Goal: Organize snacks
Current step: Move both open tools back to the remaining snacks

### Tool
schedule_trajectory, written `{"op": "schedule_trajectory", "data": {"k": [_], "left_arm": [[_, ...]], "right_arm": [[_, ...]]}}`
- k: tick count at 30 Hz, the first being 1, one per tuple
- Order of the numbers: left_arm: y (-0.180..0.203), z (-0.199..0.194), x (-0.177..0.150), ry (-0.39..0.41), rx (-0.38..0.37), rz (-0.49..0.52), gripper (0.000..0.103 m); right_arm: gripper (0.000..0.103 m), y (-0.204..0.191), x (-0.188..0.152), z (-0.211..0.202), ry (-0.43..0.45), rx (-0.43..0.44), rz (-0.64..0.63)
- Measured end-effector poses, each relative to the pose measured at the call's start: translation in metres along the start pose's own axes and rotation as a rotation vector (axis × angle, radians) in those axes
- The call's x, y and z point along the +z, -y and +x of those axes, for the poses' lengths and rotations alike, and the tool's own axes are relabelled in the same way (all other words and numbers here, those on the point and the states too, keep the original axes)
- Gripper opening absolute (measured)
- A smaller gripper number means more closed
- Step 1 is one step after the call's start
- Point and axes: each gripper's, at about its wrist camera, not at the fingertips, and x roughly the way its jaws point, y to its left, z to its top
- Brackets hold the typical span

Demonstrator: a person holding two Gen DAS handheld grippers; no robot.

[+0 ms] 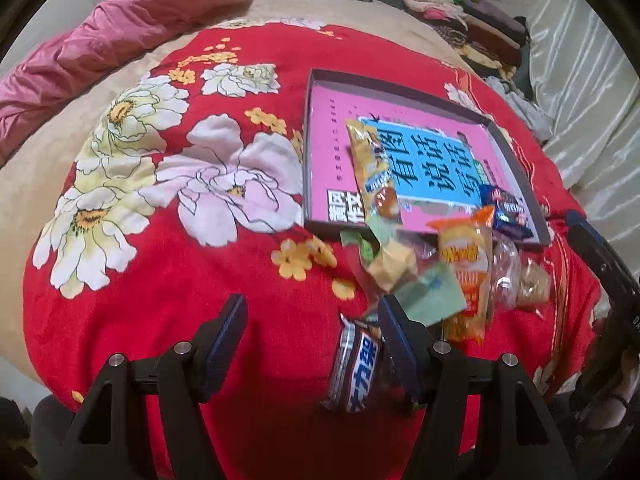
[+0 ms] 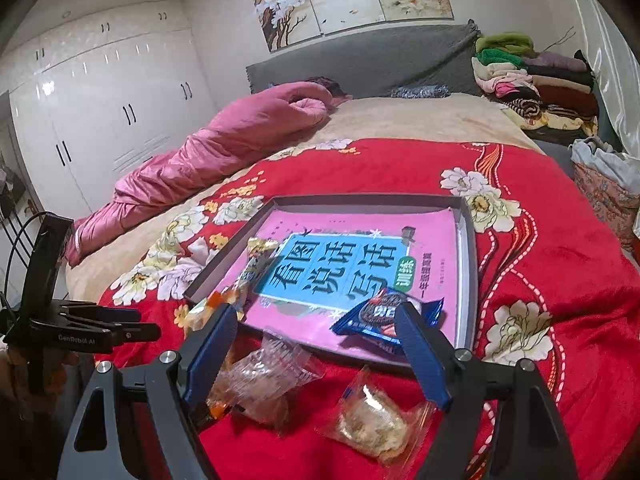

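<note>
Two snack packets [image 1: 370, 168] [image 1: 506, 208] in one box [image 1: 516, 160]

The left wrist camera is looking steeply down at the red floral blanket [image 1: 160, 300] from close above. The right wrist camera is facing more level, across the bed toward the far headboard [image 2: 360, 56]. Both are sharing the shallow box [image 1: 316, 80] [image 2: 468, 240] with its pink book.

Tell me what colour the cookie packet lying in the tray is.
Dark blue cookie packet, clearest in the right wrist view.
</note>
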Motion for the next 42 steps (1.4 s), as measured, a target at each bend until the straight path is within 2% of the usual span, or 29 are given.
{"op": "schedule_trajectory", "data": {"k": [10,20,28,33,42], "left_arm": [[0.011,-0.002,-0.013,-0.001,0.005,0.054,0.069],[0.008,-0.002,-0.023,-0.006,0.005,0.07,0.069],[0.008,0.006,-0.035,-0.037,-0.015,0.078,0.069],[0.014,0.01,-0.04,-0.051,-0.02,0.118,0.069],[0.017,0.017,-0.048,-0.092,0.006,0.163,0.069]], "right_arm": [[0.081,-0.02,-0.011,-0.002,-0.017,-0.038,-0.048],[0.081,-0.026,-0.027,0.005,-0.067,-0.007,0.024],[0.081,-0.024,-0.036,0.004,-0.09,-0.028,0.058],[0.081,-0.024,-0.041,0.004,-0.11,-0.033,0.072],[0.081,-0.027,-0.046,0.005,-0.131,-0.043,0.065]]}}
